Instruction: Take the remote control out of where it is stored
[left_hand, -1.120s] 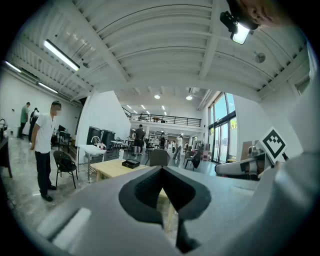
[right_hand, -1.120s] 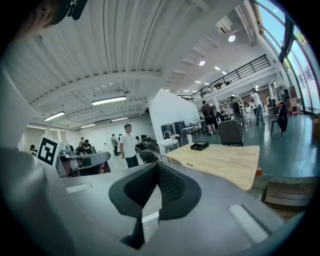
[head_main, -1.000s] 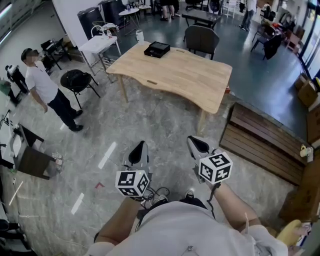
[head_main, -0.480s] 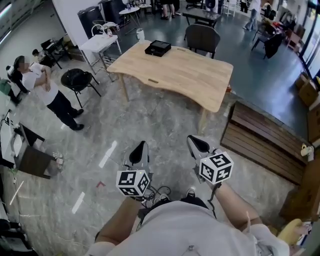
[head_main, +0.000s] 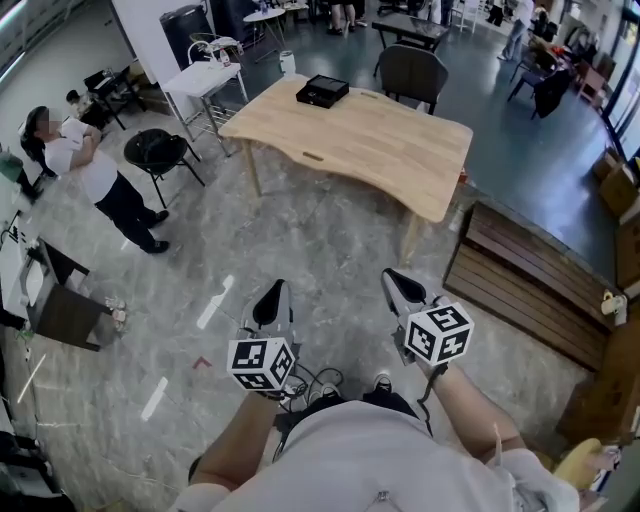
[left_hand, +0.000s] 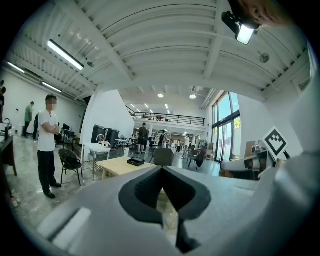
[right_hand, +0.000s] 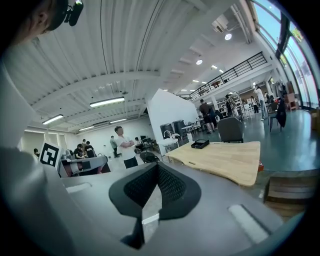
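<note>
Ahead, a wooden table (head_main: 375, 150) bears a black box (head_main: 322, 91) over grey floor (head_main: 300, 250)

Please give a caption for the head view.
Left gripper and right gripper, both shut, point toward a wooden table with a black box.

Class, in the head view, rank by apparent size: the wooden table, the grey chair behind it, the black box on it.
Largest: light wooden table
Then: dark grey chair
Smallest: flat black box
</note>
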